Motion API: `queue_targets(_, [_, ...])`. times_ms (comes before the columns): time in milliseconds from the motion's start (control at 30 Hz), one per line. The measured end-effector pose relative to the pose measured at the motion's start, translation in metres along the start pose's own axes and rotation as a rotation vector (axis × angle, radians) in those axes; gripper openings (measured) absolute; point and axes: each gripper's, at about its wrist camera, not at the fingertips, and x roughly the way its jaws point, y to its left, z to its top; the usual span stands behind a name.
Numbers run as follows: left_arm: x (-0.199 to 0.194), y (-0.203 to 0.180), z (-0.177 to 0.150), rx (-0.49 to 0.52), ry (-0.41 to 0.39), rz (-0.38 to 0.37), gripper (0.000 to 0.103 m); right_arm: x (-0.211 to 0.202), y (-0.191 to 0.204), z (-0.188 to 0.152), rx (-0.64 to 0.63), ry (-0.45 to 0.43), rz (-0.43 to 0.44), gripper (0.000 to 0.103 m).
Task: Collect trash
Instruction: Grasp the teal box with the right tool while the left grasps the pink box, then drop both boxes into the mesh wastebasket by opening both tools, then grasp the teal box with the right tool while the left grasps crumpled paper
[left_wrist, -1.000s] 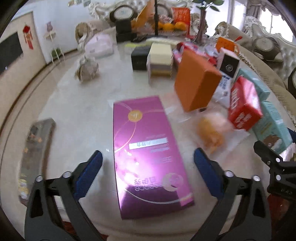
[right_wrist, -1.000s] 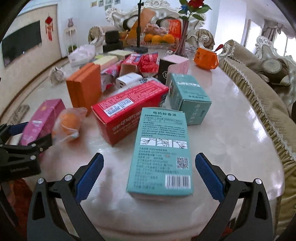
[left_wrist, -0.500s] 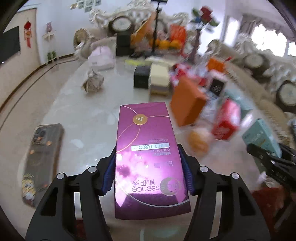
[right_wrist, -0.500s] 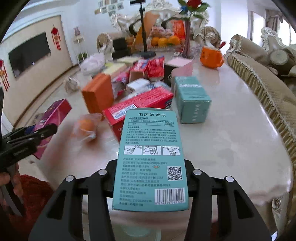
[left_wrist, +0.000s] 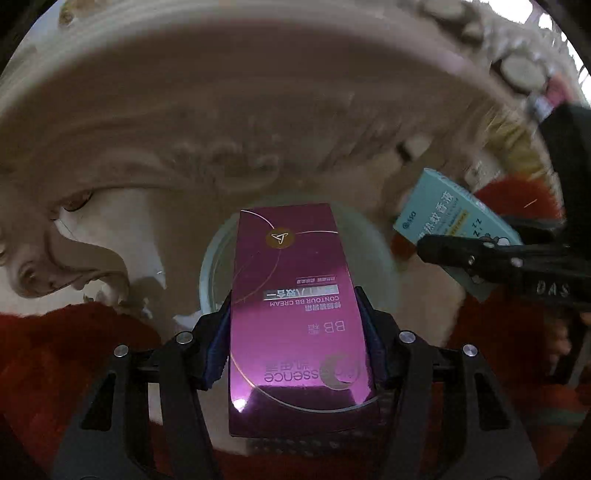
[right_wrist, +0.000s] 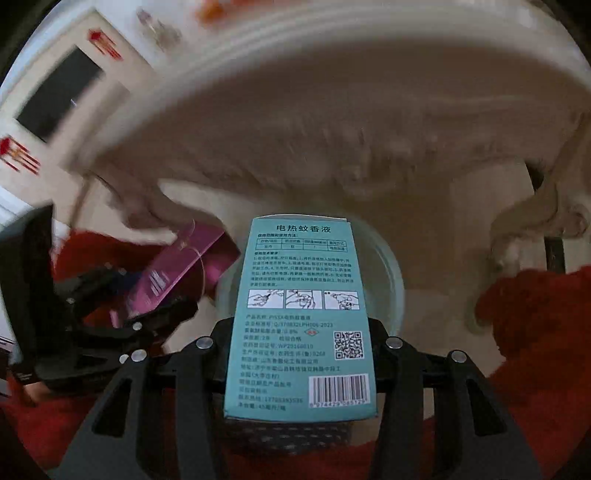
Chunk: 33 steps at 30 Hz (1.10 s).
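I have the left hand-held gripper (left_wrist: 295, 328) clamped on the purple box (left_wrist: 291, 295), its blue pads pressed against both long sides of the carton, which sticks out forward between the fingers. The box hangs directly over the pale round bin (left_wrist: 214, 273), whose rim curves out from behind the carton on either side. The right hand-held gripper (right_wrist: 299, 343) is likewise squeezed onto the teal box (right_wrist: 299, 314), printed back face toward the lens with a barcode and QR code near my end. That carton also sits above the bin (right_wrist: 391, 280), whose translucent rim shows just behind and to the right of it.

From the left wrist camera, the teal box (left_wrist: 450, 221) appears up and to the right of the bin, tilted, with the black finger of the right hand-held gripper (left_wrist: 495, 258) across it. From the right wrist camera, the purple box (right_wrist: 184, 258) sits just left of the bin, angled, held by the left hand-held gripper (right_wrist: 140, 310).

Behind the bin rises the carved cream edge of the desk (left_wrist: 221, 110), heavily motion-blurred; I think a curled leg shows left of the bin, though the blur makes that uncertain. A red rug (left_wrist: 55, 350) lies around the bin's base
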Motion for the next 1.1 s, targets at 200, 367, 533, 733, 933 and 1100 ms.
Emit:
queue_targets(200, [0.054, -0.002, 0.004, 0.013, 0.103, 0.02, 0.074, 0.049, 0.002, 0.006, -0.065, 0.036, -0.093, 0.06])
queue_targets(367, [0.061, 0.004, -0.002, -0.025, 0.105, 0.016, 0.08, 0.063, -0.002, -0.004, -0.033, 0.054, -0.118, 0.072])
queue_targets(533, [0.034, 0.021, -0.002, -0.089, -0.013, 0.006, 0.08, 0.045, -0.012, -0.008, 0.041, 0.03, -0.102, 0.072])
queue_targets(733, [-0.085, 0.016, 0.018, 0.009, -0.226, 0.033, 0.08, -0.075, -0.016, 0.007, 0.03, -0.219, -0.026, 0.072])
queue_targets(933, [-0.184, 0.062, 0.11, -0.01, -0.483, 0.225, 0.08, -0.162, -0.024, 0.09, -0.001, -0.539, -0.116, 0.083])
queue_targets(1100, [-0.191, 0.147, 0.21, -0.197, -0.538, 0.326, 0.08, -0.155, -0.033, 0.184, -0.019, -0.564, -0.209, 0.083])
